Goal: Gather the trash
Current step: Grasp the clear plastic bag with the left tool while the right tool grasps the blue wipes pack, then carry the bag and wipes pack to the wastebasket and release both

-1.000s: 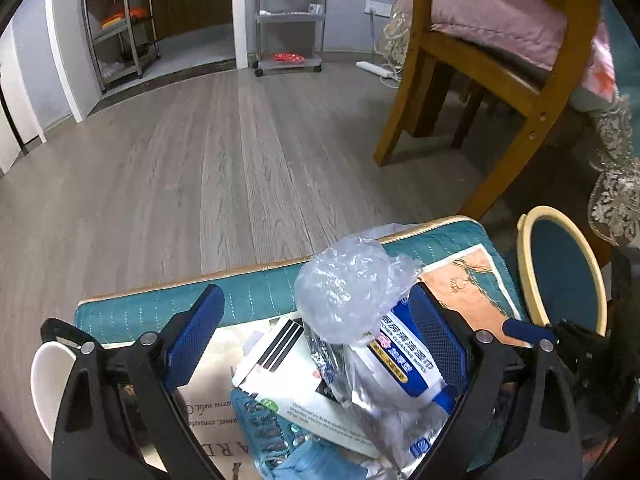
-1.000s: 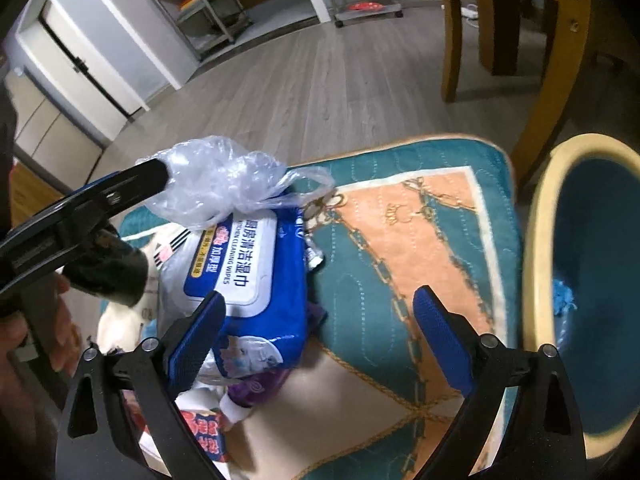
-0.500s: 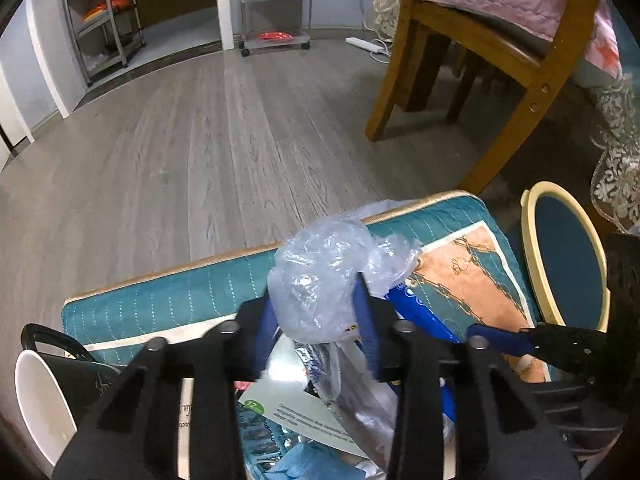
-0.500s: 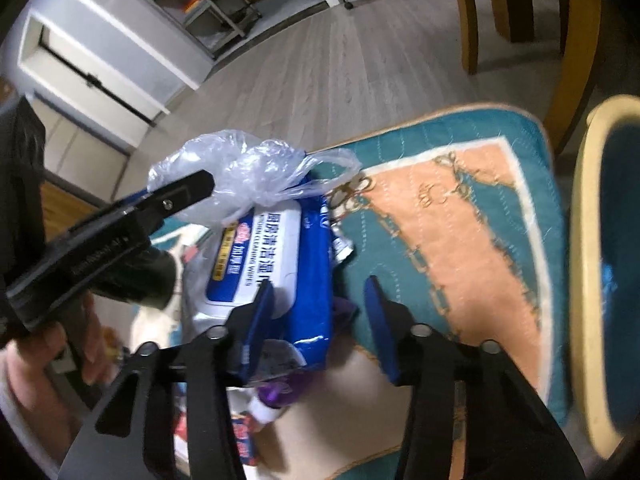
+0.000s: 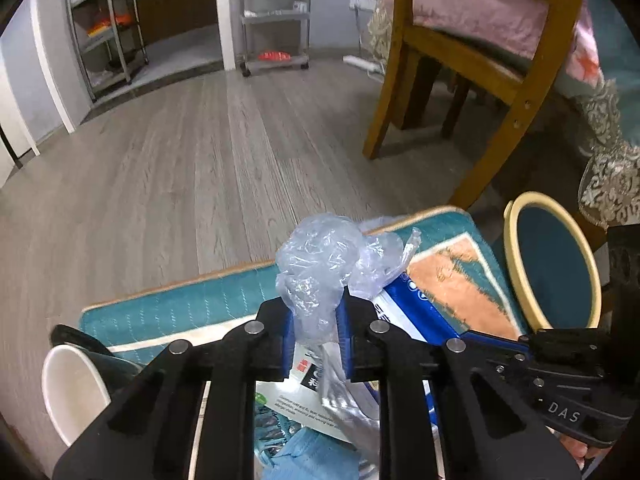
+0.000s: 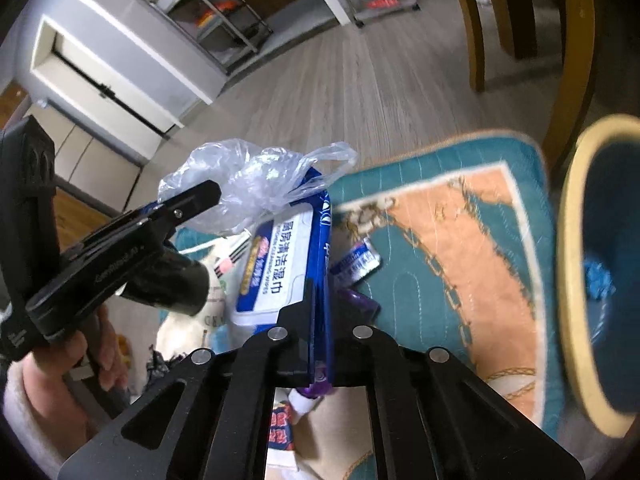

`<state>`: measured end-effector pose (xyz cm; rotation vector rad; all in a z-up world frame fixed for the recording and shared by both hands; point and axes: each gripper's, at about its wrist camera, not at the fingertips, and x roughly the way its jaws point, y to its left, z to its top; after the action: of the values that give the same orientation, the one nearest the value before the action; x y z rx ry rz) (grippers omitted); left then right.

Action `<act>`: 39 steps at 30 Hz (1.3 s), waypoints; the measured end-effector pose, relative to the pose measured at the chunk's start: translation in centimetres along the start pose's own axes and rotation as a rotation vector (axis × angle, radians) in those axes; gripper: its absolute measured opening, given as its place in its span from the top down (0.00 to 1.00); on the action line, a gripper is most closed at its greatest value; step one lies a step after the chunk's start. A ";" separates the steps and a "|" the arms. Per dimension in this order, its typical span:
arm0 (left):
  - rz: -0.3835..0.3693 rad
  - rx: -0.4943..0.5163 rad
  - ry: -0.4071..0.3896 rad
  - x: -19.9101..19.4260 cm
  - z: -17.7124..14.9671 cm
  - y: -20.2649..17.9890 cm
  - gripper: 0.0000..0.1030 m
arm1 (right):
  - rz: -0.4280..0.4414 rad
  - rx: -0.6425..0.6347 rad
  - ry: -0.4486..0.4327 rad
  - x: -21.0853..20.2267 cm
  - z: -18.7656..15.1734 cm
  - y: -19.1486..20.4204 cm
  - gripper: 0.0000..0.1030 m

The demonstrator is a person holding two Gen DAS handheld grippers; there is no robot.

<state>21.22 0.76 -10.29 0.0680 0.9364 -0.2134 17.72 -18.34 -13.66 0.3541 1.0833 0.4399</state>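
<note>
My left gripper (image 5: 316, 332) is shut on a crumpled clear plastic bag (image 5: 320, 256), seen also in the right wrist view (image 6: 248, 184). My right gripper (image 6: 322, 312) is shut on the edge of a blue and white wet-wipes pack (image 6: 288, 256), which tilts up on its side; the pack also shows in the left wrist view (image 5: 408, 312). Both sit over a pile of wrappers and papers (image 5: 304, 400) on a teal and orange rug (image 6: 460, 232). A round bin with a cream rim (image 6: 568, 264) stands right of the rug.
A white cup (image 5: 72, 392) lies at the rug's left end. A wooden chair (image 5: 480, 72) stands behind the bin (image 5: 552, 268). Grey wood floor (image 5: 200, 152) stretches ahead to metal shelving racks (image 5: 276, 16). A small foil wrapper (image 6: 356, 264) lies beside the pack.
Both grippers have closed from wide open. The left one has clamped the plastic bag and lifted it slightly. The right one has clamped the wipes pack, which has tipped up on edge.
</note>
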 end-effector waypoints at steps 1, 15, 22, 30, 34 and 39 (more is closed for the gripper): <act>0.003 -0.006 -0.017 -0.7 0.1 0.1 0.85 | -0.003 -0.008 -0.010 -0.4 0.0 0.3 0.96; -0.007 0.000 -0.208 -9.4 0.2 -0.8 0.87 | -0.110 -0.161 -0.175 -8.6 -0.7 3.4 0.97; -0.015 0.006 -0.255 -11.5 0.2 -1.8 0.87 | -0.188 -0.160 -0.195 -11.4 -2.3 2.2 0.97; -0.031 0.031 -0.255 -11.8 -0.1 -3.6 0.87 | -0.237 -0.124 -0.283 -15.7 -2.4 0.3 0.97; -0.044 0.043 -0.250 -11.4 0.2 -5.0 0.87 | -0.272 -0.096 -0.330 -17.5 -2.2 -1.3 0.97; -0.065 0.086 -0.227 -10.0 0.3 -7.7 0.87 | -0.355 -0.082 -0.373 -19.5 -1.3 -4.0 0.97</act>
<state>14.10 -5.30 -1.84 0.0911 0.7038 -0.3153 9.45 -31.61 -1.28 0.1560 0.7403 0.0935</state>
